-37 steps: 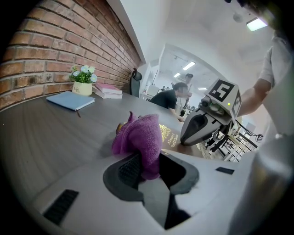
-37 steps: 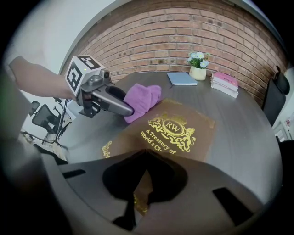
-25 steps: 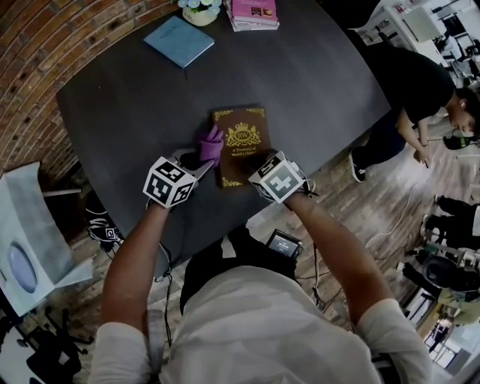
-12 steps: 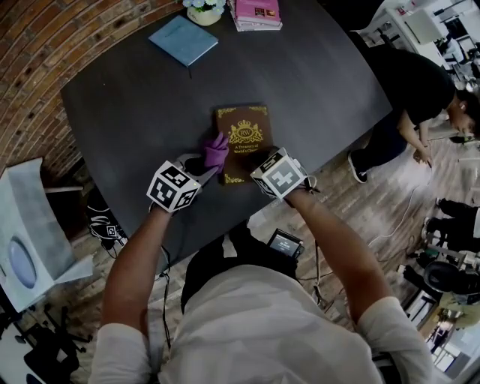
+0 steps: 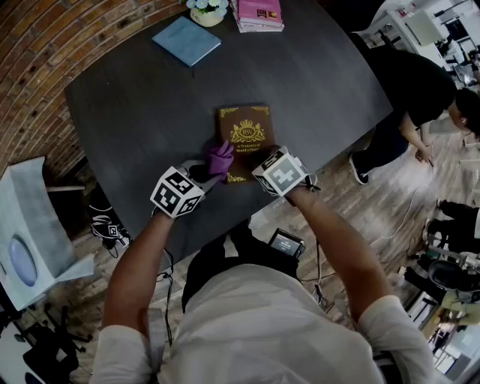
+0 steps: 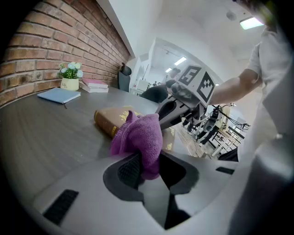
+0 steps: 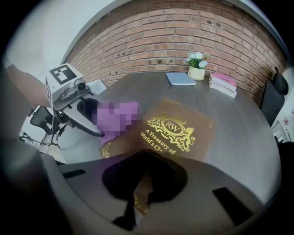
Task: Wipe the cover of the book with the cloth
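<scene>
Left gripper (image 6: pixel 146 166) clenched on purple cloth (image 5: pixel 220 157); cloth sits on near-left corner of brown book (image 5: pixel 246 131). Right gripper (image 7: pixel 137 180) closed, empty, over book's near edge. Book flat on dark counter (image 5: pixel 150 105). Beyond: blue notebook (image 5: pixel 186 40), pink books (image 5: pixel 259 13).

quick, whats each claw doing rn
Left claw: closed on the purple cloth.
Right claw: closed, nothing gripped, tips over the near edge of the brown book.

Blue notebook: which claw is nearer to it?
Left. Left claw, gripping the cloth, lies nearside and slightly right of the notebook; right claw is further right, on the brown book.
</scene>
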The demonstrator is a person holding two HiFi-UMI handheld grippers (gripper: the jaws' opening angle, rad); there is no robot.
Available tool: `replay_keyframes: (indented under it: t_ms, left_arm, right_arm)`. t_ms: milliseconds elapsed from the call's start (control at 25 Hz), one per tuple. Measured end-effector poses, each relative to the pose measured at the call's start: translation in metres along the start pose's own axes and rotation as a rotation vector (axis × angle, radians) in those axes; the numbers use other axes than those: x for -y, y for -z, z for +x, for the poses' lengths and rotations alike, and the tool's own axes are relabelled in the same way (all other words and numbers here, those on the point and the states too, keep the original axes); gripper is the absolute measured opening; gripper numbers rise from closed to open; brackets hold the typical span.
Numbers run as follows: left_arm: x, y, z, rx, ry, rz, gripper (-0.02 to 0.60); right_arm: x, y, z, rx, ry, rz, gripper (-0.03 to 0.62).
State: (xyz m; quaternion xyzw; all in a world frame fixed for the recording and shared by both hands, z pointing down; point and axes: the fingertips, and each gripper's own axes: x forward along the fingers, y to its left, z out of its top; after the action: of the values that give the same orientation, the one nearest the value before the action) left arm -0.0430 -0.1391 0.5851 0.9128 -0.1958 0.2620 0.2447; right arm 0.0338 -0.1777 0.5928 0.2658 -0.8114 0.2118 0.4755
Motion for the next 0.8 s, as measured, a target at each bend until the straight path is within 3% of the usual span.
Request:
replay_keyframes:
  t_ms: [800]
  left_arm:
    - [0.049, 0.023, -0.002, -0.028, 0.084, 0.012, 0.097]
  right_arm:
    - [-0.002, -0.003, 0.001, 0.011, 0.012, -0.011, 0.018]
